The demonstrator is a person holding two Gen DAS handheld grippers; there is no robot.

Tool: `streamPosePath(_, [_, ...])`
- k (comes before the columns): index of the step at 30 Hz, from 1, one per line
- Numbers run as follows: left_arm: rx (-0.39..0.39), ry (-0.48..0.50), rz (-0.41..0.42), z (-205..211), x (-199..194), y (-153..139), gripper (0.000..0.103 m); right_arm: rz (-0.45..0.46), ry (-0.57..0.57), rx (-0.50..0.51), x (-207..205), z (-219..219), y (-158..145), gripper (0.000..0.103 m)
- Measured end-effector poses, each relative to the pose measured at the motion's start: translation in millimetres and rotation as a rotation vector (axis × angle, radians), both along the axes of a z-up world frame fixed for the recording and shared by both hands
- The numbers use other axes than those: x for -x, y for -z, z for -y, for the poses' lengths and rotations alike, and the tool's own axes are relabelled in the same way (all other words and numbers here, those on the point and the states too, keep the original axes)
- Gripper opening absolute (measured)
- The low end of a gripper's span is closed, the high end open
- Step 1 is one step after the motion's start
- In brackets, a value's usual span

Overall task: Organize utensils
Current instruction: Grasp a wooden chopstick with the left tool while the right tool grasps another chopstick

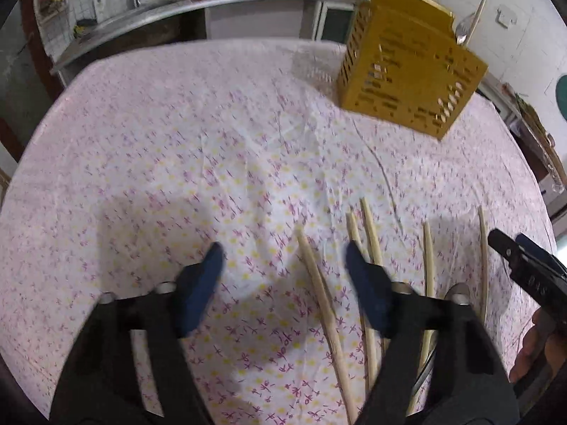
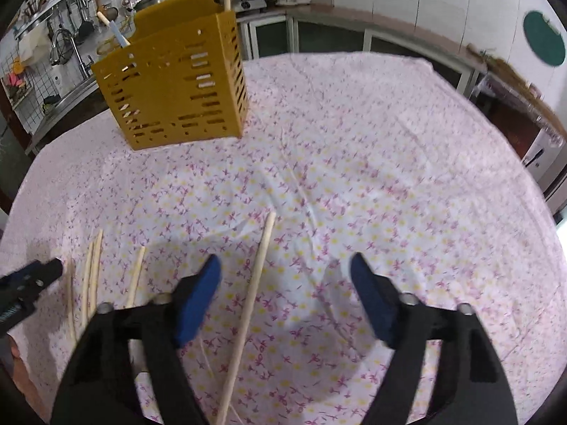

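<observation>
Several wooden chopsticks (image 1: pixel 324 304) lie on the floral tablecloth (image 1: pixel 177 141) near the front. My left gripper (image 1: pixel 283 265) is open and empty just above the cloth, with one chopstick lying between its fingers. My right gripper (image 2: pixel 283 276) is open and empty, with one chopstick (image 2: pixel 251 304) lying between its fingers; the other chopsticks (image 2: pixel 93 276) lie to its left. A yellow slotted utensil holder (image 1: pixel 407 67) stands at the back of the table and holds a spoon (image 1: pixel 464 32). It also shows in the right wrist view (image 2: pixel 173 81).
The right gripper shows at the right edge of the left wrist view (image 1: pixel 524 265), and the left gripper at the left edge of the right wrist view (image 2: pixel 28 283). A kitchen counter with a sink (image 2: pixel 63 56) and shelves runs behind the table.
</observation>
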State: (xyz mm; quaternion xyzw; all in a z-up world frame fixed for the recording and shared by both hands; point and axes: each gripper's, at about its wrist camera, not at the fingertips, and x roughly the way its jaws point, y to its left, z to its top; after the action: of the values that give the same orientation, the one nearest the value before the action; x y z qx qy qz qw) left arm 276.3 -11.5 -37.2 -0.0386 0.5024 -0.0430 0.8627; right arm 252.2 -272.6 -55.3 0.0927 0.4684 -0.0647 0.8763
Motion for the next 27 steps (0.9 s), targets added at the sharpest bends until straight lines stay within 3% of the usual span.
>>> streamPosePath(2, [0.024,0.0,-0.024,-0.7,-2.4,5.1,0.055,-0.014,-0.003,-0.003,-1.9,-0.4,2.2,0.049])
streamPosePath(8, [0.014,0.026,-0.034,9.1,-5.8,4.9,0.045,-0.052,-0.022,0.003,-10.6,-6.5,5.5,0.031])
streamPosePath(22, [-0.045,0.038,-0.056,14.2,-14.5,13.7,0.034,-0.097,-0.036,0.016,-26.6,-10.4,11.0,0.026])
streamPosePath(27, [-0.069,0.042,-0.042,15.3,-14.9,13.9,0.023,-0.076,-0.051,0.016,-22.3,-8.9,10.3,0.014])
